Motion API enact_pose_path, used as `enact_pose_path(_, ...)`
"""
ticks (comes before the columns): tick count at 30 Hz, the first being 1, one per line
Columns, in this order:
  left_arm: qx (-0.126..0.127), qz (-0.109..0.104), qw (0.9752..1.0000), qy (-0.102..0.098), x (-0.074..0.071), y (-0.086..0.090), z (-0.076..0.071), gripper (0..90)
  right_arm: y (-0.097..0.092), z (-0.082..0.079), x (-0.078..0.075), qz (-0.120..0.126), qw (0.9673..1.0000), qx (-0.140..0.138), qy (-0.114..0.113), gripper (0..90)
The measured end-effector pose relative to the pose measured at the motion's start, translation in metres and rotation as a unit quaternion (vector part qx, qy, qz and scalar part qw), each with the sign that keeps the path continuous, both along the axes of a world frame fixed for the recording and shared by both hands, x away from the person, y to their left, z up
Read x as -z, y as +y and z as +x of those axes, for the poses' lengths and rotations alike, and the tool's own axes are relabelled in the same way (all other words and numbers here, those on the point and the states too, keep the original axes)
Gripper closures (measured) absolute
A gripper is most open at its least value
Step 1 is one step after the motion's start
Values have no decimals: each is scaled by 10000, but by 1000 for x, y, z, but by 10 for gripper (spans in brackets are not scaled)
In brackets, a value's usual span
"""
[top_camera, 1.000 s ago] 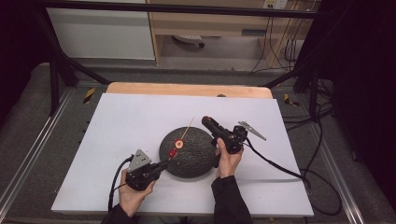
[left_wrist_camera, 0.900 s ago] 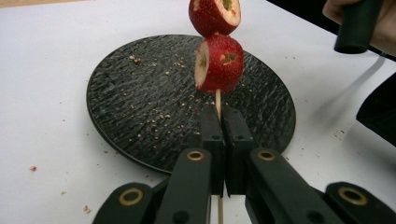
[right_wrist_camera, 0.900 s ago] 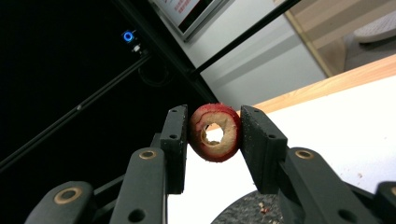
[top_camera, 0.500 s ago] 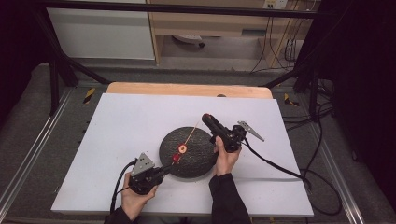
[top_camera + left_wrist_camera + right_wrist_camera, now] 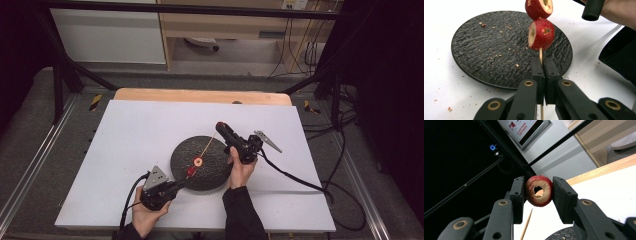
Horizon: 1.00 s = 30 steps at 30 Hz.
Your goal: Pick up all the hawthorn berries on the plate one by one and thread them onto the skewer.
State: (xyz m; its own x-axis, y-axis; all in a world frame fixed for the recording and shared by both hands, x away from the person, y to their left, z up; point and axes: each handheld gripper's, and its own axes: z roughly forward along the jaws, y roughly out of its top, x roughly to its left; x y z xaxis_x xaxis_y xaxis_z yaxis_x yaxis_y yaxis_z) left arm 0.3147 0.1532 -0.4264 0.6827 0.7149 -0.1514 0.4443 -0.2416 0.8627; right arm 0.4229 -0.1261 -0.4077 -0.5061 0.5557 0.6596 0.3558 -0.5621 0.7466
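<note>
A thin wooden skewer (image 5: 540, 53) carries two cored red fruits (image 5: 541, 33) over a round black plate (image 5: 486, 50). My left gripper (image 5: 543, 61) is shut on the stick just below the lower fruit. In the high view the left gripper (image 5: 181, 185) sits at the plate's (image 5: 212, 175) near-left edge, and the skewer (image 5: 209, 144) slants up toward the right gripper (image 5: 220, 126). My right gripper (image 5: 539, 187) is shut on a third cored red fruit (image 5: 539, 191), held above the table. The skewer's point (image 5: 527, 223) shows just below that fruit.
Crumbs lie on the plate and on the white table sheet (image 5: 130, 140). A wooden strip (image 5: 200, 95) runs along the far edge. The right gripper's cable (image 5: 295, 177) trails off to the right. A dark sleeve (image 5: 621, 55) is to the right of the plate.
The left gripper and its skewer have shifted slightly right and toward the near edge. The right gripper has stayed in place with its fruit.
</note>
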Motion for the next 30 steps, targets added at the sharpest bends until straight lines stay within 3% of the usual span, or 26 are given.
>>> enact_pose_path(19, -16, -92, 10000, -27, 0, -6, -1, 883, 3, -3, 3, 182, 9998, -105, 1, 636)
enact_pose_path(30, -195, -354, 9992, -73, -1, -17, 0, 883, 5, -6, 5, 336, 9992, -204, 41, 636)
